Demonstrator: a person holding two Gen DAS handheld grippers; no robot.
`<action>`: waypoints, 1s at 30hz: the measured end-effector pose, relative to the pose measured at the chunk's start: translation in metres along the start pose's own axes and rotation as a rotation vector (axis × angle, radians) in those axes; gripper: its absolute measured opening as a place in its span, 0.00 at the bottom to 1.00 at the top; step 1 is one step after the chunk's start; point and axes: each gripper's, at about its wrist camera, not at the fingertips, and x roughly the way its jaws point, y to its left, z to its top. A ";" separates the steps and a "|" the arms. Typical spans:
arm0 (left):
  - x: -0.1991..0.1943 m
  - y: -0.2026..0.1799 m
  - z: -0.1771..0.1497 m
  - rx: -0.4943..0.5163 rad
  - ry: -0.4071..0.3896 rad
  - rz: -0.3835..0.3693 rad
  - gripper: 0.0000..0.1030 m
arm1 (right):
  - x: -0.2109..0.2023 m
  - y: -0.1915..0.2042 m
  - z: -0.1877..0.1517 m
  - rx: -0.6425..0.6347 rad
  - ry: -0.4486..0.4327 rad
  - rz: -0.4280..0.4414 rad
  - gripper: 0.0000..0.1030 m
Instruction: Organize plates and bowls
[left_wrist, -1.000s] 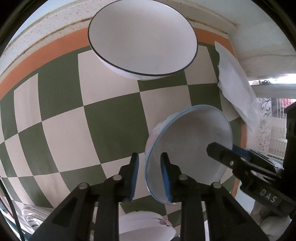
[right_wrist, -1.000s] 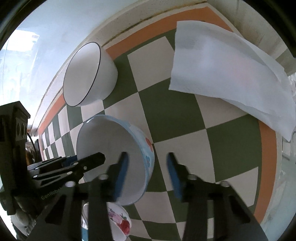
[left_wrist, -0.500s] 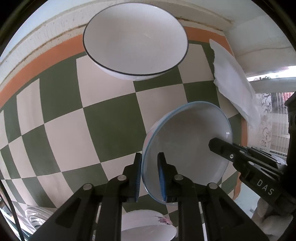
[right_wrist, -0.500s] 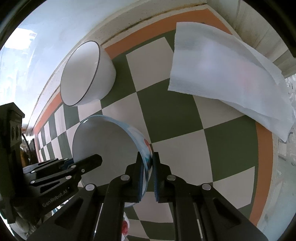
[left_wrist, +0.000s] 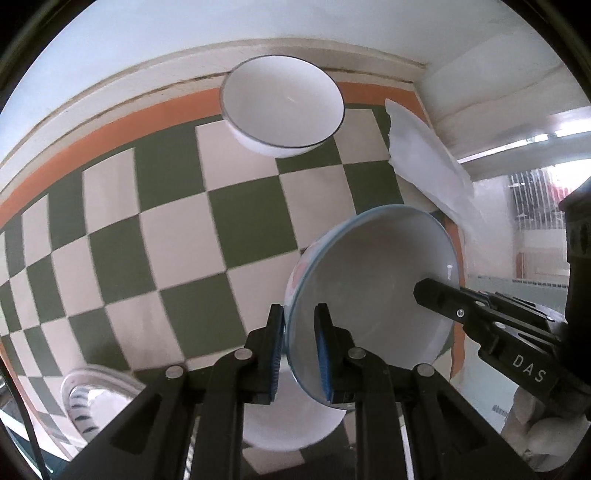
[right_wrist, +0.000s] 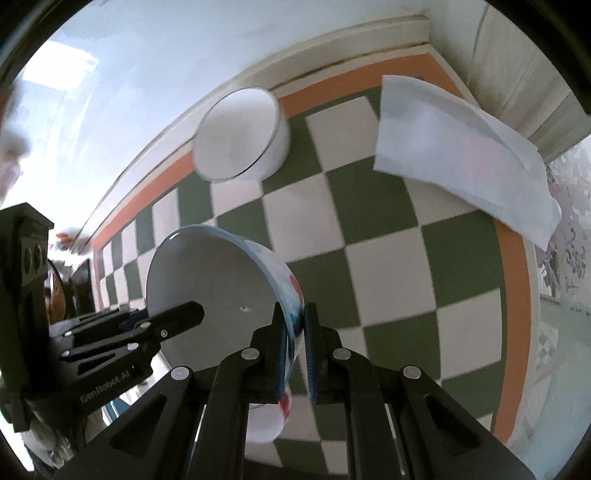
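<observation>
- Above the checkered tablecloth (left_wrist: 122, 266), you carry the blue-rimmed bowl (left_wrist: 373, 295) tilted, off the surface: your left gripper (left_wrist: 300, 350) pinches its near rim, and your right gripper (right_wrist: 294, 354) is clamped on the opposite rim.
- Glazed rim between narrow pads (left_wrist: 323, 354) could slip if your hands twist or pull apart unevenly.
- Directly beneath sits another white bowl (left_wrist: 295, 421); a drop would likely chip both.
- Black-rimmed white bowl (left_wrist: 282, 105) stands by the far wall, well apart, with open cloth between.
- White paper towel (right_wrist: 465, 147) lies at the right corner; a striped dish (left_wrist: 88, 402) sits at the left edge.
</observation>
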 end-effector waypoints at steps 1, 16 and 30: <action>-0.004 0.002 -0.006 0.008 -0.003 0.006 0.14 | -0.003 0.004 -0.007 0.000 0.003 0.010 0.10; -0.002 0.020 -0.088 -0.020 0.049 0.063 0.14 | 0.018 0.028 -0.097 -0.031 0.096 0.023 0.10; 0.034 0.024 -0.099 -0.036 0.111 0.100 0.15 | 0.058 0.031 -0.113 -0.055 0.150 -0.073 0.10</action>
